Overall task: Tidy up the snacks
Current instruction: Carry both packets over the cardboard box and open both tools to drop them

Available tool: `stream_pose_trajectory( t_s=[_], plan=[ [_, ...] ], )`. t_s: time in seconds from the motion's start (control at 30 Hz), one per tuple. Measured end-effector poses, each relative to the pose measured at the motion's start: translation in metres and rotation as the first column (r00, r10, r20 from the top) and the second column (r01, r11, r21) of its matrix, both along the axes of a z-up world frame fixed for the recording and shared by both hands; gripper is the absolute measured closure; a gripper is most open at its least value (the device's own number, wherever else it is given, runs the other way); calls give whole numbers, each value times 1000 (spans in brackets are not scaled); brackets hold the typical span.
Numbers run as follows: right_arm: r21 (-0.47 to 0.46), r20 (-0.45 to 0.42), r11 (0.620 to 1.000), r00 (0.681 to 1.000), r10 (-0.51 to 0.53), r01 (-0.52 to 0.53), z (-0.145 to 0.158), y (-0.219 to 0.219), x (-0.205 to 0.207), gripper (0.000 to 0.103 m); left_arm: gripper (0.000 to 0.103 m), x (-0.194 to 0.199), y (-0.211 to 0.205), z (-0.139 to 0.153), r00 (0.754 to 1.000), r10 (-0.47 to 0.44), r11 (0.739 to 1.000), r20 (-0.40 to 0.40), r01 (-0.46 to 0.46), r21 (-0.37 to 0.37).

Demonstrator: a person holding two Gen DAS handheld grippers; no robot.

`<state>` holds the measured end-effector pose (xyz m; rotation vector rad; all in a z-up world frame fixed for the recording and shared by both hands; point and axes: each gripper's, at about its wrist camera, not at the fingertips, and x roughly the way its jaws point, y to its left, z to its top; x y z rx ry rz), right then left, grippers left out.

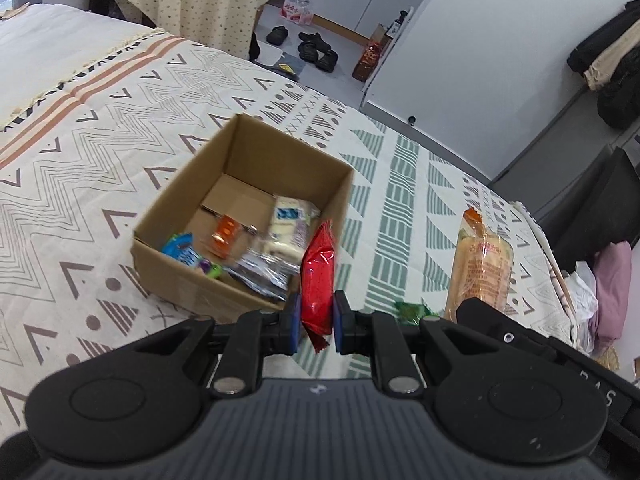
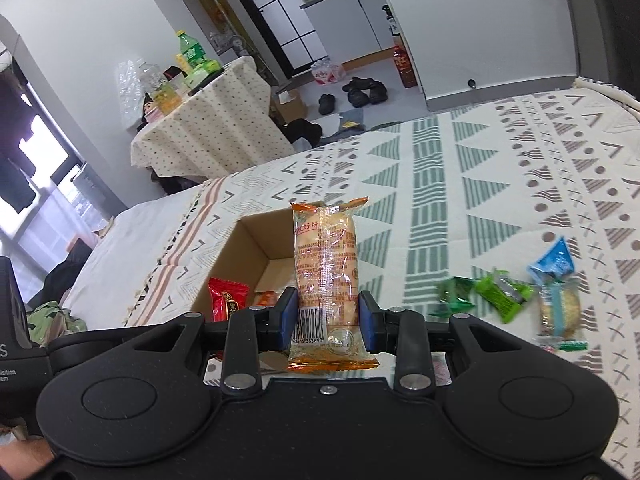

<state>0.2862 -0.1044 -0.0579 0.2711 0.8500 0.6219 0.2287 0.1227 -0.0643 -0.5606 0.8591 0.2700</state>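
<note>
A bed [image 1: 100, 128] under a patterned cover fills the room's near side, with grey floor [image 1: 344, 44], shoes [image 1: 316, 50], white cabinets and a cloth-draped side surface [image 2: 208, 128] beyond. On the bed stands an open box [image 1: 240, 184] of snacks. The left gripper [image 1: 316, 316] fingers clamp a red packet [image 1: 318, 276] at the box's near corner; the right gripper [image 2: 328, 316] fingers grip a cracker pack [image 2: 326, 272] upright before the box, with small sweets [image 2: 500, 292] lying loose to its right.

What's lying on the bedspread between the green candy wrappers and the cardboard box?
Nothing: in the right wrist view the bedspread between green wrappers and cardboard box is bare.
</note>
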Motion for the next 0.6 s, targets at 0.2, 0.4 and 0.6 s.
stream_pose_trajectory(
  t_s=[0.2,0.4,0.6],
  plan=[
    [2,0,1000,1000,10,-10,1,22,4,71,88,7,26,1,1000,26,1000,5,-26,-6],
    [8,-8,1000,1000,15,-15,0,43,12,71,88,16,47,2,999,39,999,6,-39,-8],
    [5,-23,1000,999,22,-22,-2,64,20,71,87,26,67,-3,999,51,999,-9,-52,-14]
  ],
)
